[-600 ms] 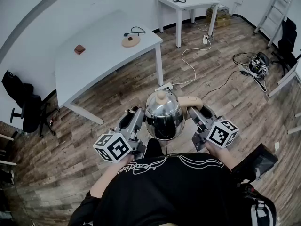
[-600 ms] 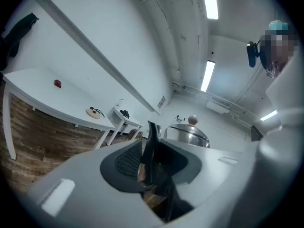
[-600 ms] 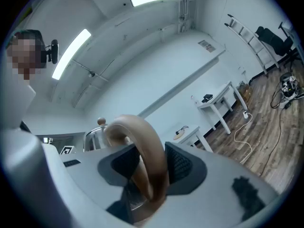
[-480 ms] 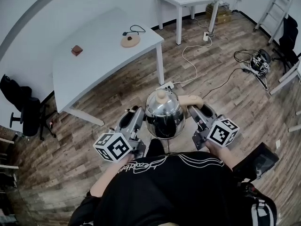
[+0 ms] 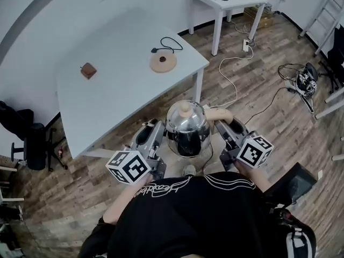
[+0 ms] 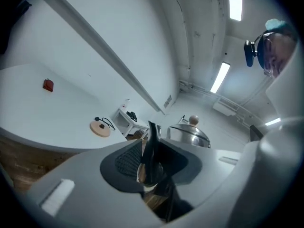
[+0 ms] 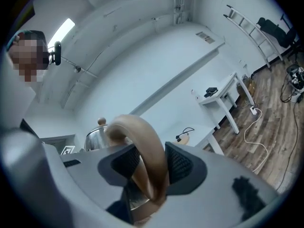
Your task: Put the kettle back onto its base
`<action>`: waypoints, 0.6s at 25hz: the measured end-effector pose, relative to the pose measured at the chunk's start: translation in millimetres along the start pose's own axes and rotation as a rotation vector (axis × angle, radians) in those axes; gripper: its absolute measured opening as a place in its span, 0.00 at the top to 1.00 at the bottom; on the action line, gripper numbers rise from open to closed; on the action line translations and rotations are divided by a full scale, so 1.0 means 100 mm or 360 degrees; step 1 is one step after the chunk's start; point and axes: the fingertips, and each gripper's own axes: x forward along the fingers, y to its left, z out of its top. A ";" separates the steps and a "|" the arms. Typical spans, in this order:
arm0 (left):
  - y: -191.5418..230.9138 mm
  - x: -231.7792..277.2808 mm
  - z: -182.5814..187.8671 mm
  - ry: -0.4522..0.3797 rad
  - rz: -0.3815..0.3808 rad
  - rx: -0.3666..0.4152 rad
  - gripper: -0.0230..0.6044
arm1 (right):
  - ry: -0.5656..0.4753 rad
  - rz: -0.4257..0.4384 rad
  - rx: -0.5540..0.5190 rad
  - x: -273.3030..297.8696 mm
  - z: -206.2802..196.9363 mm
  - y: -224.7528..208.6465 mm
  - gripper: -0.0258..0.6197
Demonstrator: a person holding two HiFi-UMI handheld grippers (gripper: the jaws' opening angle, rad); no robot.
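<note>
The kettle hangs between both tools: right tool clamps its handle, left tool pinches its spout. The base lies well ahead on the bench.

Three views, one kettle.
Head view: overhead, steeply down. Gripper views: close, level, flanking it; all share the table.
</note>
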 end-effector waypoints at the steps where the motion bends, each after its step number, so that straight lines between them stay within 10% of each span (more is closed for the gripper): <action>1: 0.11 0.04 0.09 -0.0008 0.0003 0.0000 0.79 | 0.0007 0.0010 -0.0005 0.16 0.02 0.00 0.71; 15: 0.83 0.29 0.57 -0.0117 0.0066 -0.0023 0.79 | 0.0086 0.0103 -0.0029 1.13 0.05 -0.07 0.71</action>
